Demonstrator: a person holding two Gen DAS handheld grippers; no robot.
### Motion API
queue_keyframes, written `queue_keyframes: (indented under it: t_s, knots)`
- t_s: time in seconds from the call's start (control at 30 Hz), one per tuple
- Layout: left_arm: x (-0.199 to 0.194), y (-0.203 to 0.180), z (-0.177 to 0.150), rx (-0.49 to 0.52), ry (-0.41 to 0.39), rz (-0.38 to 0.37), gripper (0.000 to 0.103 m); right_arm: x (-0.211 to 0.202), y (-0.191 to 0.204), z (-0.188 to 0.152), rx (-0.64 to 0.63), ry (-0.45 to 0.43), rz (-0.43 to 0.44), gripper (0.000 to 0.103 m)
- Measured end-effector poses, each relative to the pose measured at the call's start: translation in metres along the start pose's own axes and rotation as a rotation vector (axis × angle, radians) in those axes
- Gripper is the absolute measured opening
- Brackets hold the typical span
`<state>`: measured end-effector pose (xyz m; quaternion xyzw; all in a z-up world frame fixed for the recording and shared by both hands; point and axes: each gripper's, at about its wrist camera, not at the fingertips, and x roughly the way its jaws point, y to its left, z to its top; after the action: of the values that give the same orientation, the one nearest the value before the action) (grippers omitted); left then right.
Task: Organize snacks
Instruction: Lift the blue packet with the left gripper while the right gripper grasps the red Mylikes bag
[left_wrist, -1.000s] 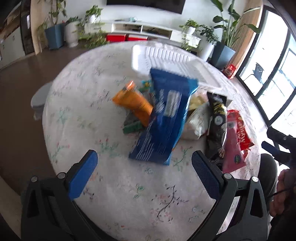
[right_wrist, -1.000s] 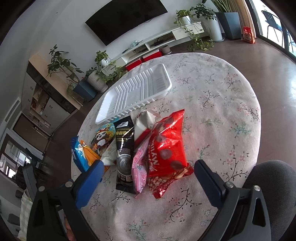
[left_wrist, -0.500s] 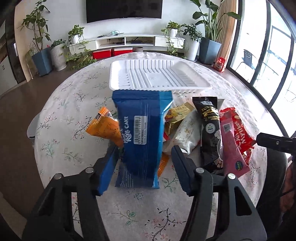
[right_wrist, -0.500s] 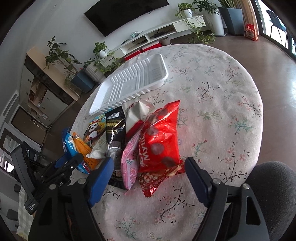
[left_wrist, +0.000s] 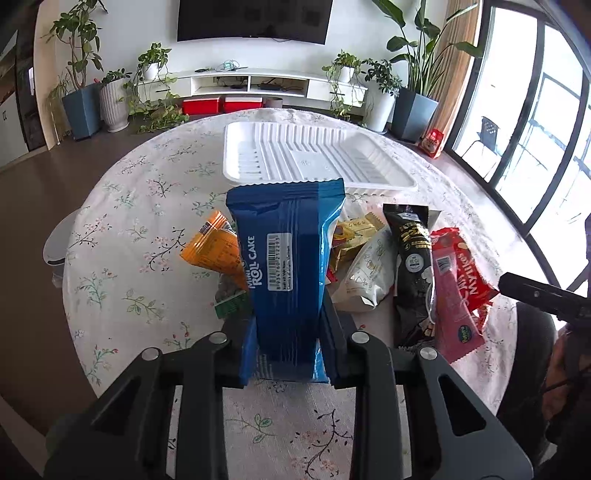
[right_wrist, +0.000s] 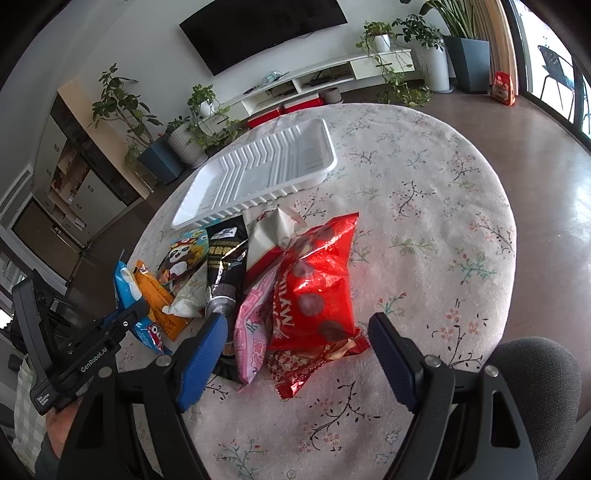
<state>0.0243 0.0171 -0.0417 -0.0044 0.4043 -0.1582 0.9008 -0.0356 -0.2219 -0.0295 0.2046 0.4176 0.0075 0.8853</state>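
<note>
White tray (left_wrist: 317, 162) toward table's far edge holds nothing; every snack left. Left gripper (left_wrist: 288, 332), just closing, clenches blue roll-cake pack (left_wrist: 288, 258); right gripper (right_wrist: 299, 347) unclenched, empty.

Bright daylight enters through the tall windows (left_wrist: 524, 122), which are washed out to near white at the right edge of the left wrist view. The round surface (left_wrist: 147, 206) is evenly lit with only soft shadows. Glare streaks the floor (right_wrist: 554, 177) right of the surface and glints on the red snack bag (right_wrist: 314, 288). Both views are sharp, with fisheye bending and dark corners.
</note>
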Motion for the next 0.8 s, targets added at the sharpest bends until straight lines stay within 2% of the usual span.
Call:
queue_keyframes:
  t_s: [0.1,0.2,0.4,0.5,0.6,0.67,0.8]
  knots:
    - [-0.012,0.006,-0.004,-0.023,-0.013,-0.037,0.026,0.0,0.0,0.001,-0.015,-0.002,-0.028,0.082]
    - [-0.024,0.007,-0.01,-0.047,-0.021,-0.076,0.026,0.003,0.003,0.004,-0.028,0.03,-0.009,0.08]
    - [-0.037,0.012,-0.018,-0.076,-0.035,-0.13,0.026,0.01,0.025,0.008,-0.08,0.073,0.066,0.063]
    - [-0.039,0.011,-0.02,-0.079,-0.038,-0.154,0.026,0.015,0.027,0.017,-0.067,0.092,0.074,0.059]
    - [-0.039,0.011,-0.023,-0.076,-0.032,-0.18,0.026,0.017,0.011,0.03,-0.041,0.096,-0.007,0.058]
    - [-0.036,0.01,-0.025,-0.079,-0.028,-0.193,0.026,0.026,0.001,0.035,-0.039,0.154,-0.062,0.058]
    - [-0.029,0.011,-0.028,-0.082,-0.017,-0.21,0.026,0.038,-0.001,0.037,-0.087,0.185,-0.113,0.058]
